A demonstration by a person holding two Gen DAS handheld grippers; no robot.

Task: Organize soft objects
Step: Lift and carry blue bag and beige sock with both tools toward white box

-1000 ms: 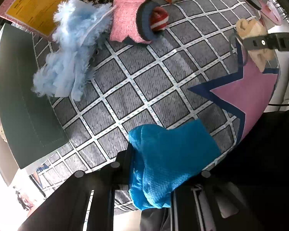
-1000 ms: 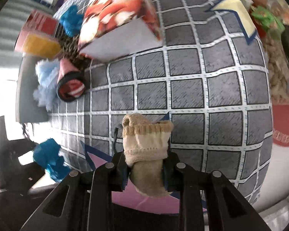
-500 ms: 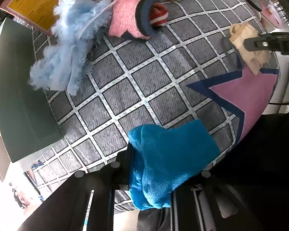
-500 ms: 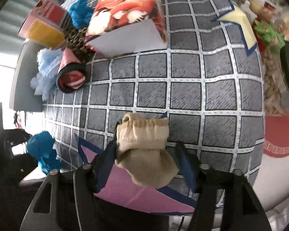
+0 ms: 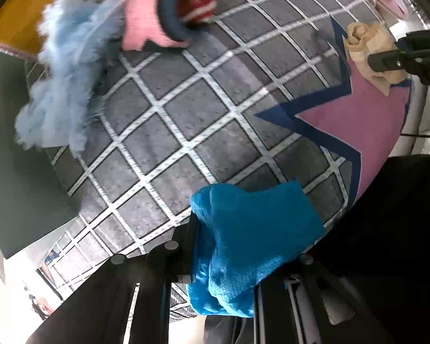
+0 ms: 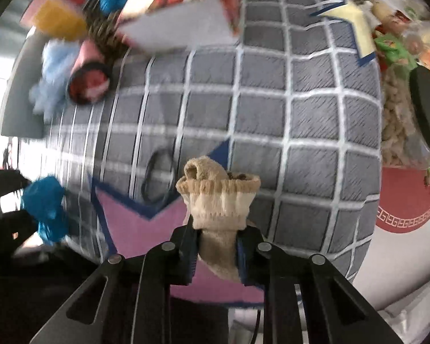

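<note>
Left wrist view: both claws loaded

Left wrist view: left claw (image 5: 238,246) pinches a blue cloth (image 5: 252,235) over the checked mat's (image 5: 186,114) near edge; the soft pile lies far-left.

Right wrist view: right claw (image 6: 218,246) grips a beige sock (image 6: 219,209), cuff pointing away.

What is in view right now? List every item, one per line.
beige sock: 1, beige, clamped in the right tongs over the pink star.
blue cloth: 1, bright blue, clamped in the left tongs.
fluffy sock: 1, light blue, far left of the mat.
pink sock: 1, pink with navy cuff, beside the fluffy sock.
red striped sock: 1, red and white, tucked in the pink sock's cuff.
mat: 1, grey grid with a pink star, underneath.
hair tie: 1, black, near the star.
left tongs: 1, black.
right tongs: 1, black.
</note>
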